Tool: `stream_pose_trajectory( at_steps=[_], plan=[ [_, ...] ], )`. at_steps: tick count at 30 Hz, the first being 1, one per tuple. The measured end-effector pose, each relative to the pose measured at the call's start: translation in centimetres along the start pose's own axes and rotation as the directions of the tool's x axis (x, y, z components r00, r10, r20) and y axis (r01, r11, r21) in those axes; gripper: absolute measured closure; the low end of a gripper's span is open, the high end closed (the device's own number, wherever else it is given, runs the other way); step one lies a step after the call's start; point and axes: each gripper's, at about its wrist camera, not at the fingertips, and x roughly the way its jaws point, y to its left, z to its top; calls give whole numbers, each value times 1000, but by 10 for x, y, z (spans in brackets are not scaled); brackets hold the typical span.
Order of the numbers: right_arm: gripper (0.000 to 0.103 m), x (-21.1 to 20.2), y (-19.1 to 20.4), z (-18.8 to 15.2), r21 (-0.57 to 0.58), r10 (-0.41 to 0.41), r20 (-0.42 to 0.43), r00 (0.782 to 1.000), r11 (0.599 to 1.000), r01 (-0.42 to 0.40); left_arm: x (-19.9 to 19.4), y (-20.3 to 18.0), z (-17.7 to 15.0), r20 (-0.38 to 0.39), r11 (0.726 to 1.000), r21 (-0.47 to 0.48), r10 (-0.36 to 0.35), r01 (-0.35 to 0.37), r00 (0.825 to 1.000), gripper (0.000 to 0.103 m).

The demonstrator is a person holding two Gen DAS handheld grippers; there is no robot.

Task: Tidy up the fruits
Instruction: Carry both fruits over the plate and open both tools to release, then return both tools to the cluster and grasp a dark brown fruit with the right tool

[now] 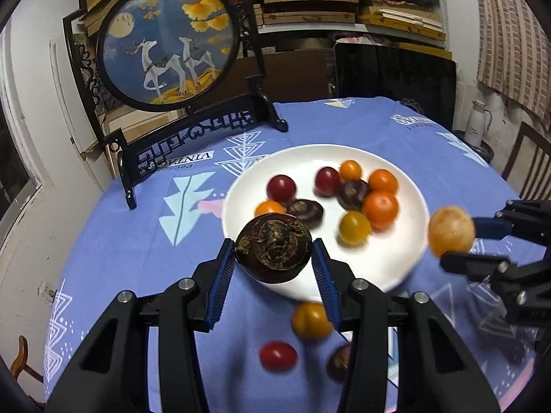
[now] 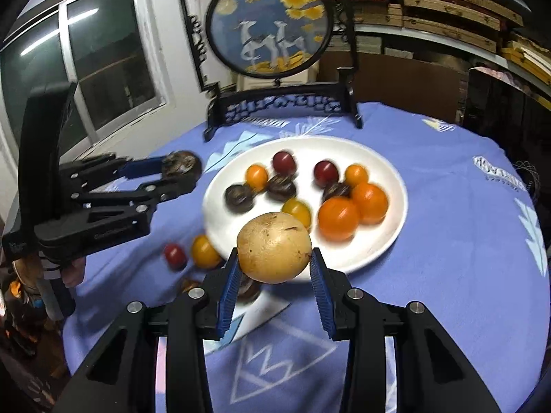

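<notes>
The bench (image 2: 447, 241), under a blue cloth, carries the white plate (image 1: 396, 261) at mid-frame in both views, already loaded with small fruits. Both held fruits hang just short of its near rim, so the coming move likely turns on carrying each forward over it. The right gripper (image 2: 274, 268) has its jaws clamped on the tan round fruit (image 2: 273, 247), lower centre of its view. The left gripper (image 1: 273, 258) has its jaws clamped on the dark brown fruit (image 1: 273, 247). Three loose fruits lie on the cloth below the plate, nearer the left gripper
</notes>
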Motion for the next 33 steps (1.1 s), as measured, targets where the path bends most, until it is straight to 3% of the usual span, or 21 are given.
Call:
stream_pose_trajectory(
  at_steps=[8, 16, 18, 19, 20, 27, 33],
  plan=[
    [63, 38, -22, 43, 75, -5, 32, 999, 997, 2, 38, -4, 36, -10, 1000, 1, -18, 18, 1000, 58],
    [62, 74, -34, 65, 98, -42, -2, 999, 994, 42, 71, -15, 38, -58, 999, 35, 4, -2, 998, 57],
    [57, 81, -38, 68, 96, -76, -3, 997, 992, 76, 77, -13, 38, -56, 999, 29, 26, -24, 998, 51],
    [49, 81, -40, 68, 102, -75, -3, 997, 992, 75, 77, -10, 38, -55, 999, 21, 34, -32, 998, 42],
    [49, 79, -42, 68, 112, -78, 2, 997, 991, 77, 76, -7, 37, -49, 999, 12, 34, -34, 998, 41],
    [44, 36, -26, 38, 83, -76, 16, 997, 994, 74, 44, 29, 25, -12, 998, -63, 10, -11, 1000, 36],
    [40, 11, 28, -22, -18, 22, -66, 998, 1000, -23, 13, 53, -6, -22, 996, -82, 20, -21, 1000, 29]
  ],
)
